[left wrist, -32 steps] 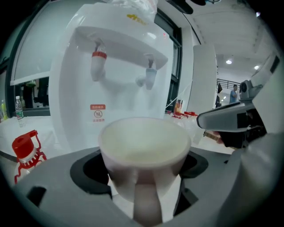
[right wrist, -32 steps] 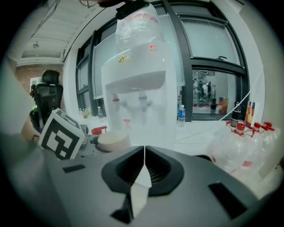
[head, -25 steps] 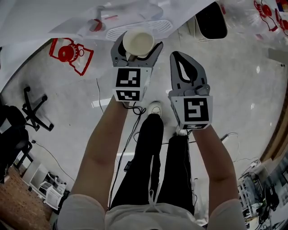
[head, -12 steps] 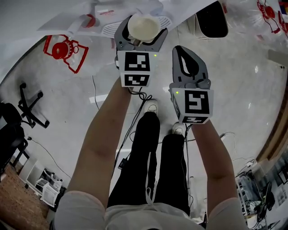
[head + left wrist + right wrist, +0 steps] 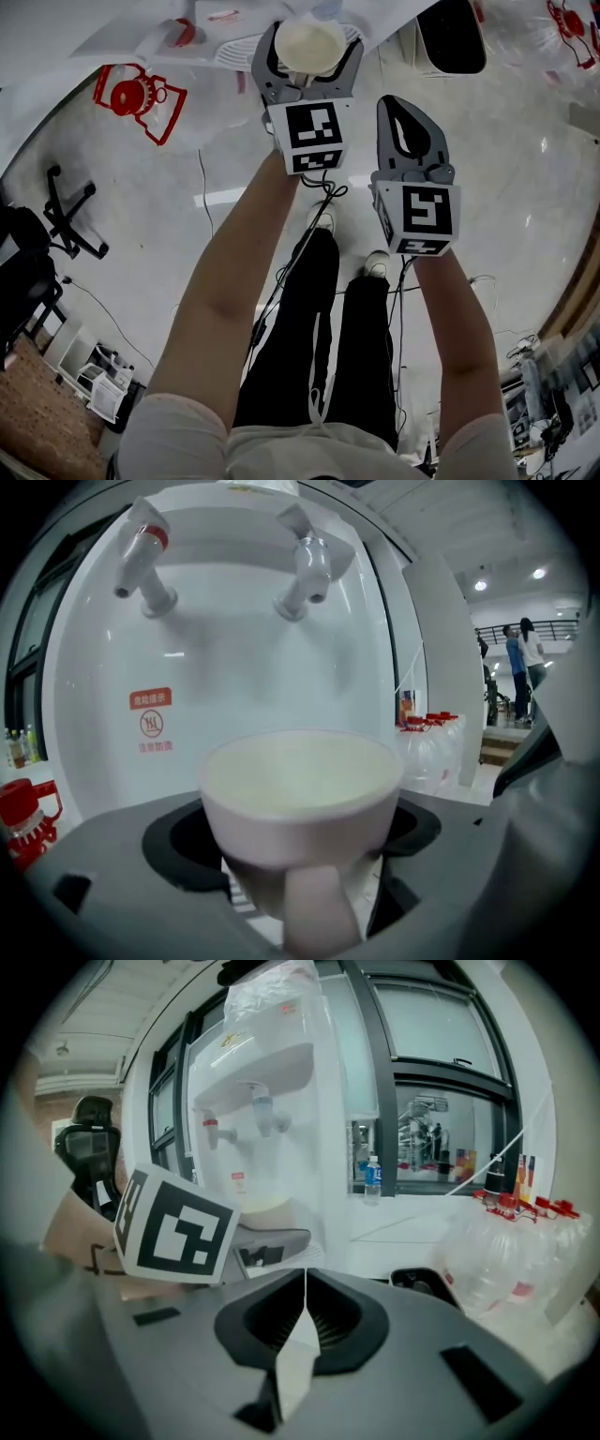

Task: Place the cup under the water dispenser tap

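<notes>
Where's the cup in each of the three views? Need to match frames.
Head view: cup top centre, in the left gripper's jaws.
Left gripper view: centre, low, between the jaws, handle toward camera.
Right gripper view: left of centre, pale sliver above the left gripper's marker cube.
Shared landmark: the dispenser's red tap, in all three.

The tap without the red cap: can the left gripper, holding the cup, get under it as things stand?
Probably yes. The left gripper holds the cup in front of the tap and below it, with nothing visible between them.
</notes>
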Action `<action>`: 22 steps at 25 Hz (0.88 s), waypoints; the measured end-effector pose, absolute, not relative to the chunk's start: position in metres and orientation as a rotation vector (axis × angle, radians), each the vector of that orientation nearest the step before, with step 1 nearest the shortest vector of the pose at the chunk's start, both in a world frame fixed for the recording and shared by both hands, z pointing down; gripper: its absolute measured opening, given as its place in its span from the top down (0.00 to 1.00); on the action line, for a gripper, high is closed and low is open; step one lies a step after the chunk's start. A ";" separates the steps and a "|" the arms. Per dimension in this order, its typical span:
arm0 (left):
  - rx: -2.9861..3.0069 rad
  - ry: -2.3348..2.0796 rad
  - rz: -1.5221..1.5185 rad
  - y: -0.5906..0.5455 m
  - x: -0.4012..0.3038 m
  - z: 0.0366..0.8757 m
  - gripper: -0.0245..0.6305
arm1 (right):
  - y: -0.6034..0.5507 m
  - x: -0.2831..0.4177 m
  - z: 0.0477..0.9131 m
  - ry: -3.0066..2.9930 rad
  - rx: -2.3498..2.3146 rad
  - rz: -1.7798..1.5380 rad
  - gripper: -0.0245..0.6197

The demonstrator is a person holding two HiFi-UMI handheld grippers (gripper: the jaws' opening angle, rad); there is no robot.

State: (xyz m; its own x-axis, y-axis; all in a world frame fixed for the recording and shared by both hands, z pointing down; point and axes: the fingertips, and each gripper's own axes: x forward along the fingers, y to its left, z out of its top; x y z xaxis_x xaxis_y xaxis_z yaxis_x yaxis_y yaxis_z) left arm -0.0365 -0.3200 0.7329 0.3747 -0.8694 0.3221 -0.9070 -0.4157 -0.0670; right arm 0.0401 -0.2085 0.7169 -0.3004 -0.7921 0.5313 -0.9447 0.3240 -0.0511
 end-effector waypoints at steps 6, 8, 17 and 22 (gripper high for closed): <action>2.477 -1.681 0.474 -0.321 -0.042 0.732 0.23 | -0.198 0.051 0.719 -2.176 1.528 0.510 0.92; 2.461 -1.683 0.456 -0.322 -0.045 0.727 0.21 | -0.193 0.053 0.719 -2.176 1.515 0.505 0.92; 2.502 -1.660 0.379 -0.290 -0.039 0.682 0.20 | -0.166 0.048 0.697 -2.223 1.452 0.476 0.92; 2.533 -1.592 0.336 -0.236 -0.045 0.641 0.20 | -0.141 0.055 0.664 -2.243 1.479 0.580 0.92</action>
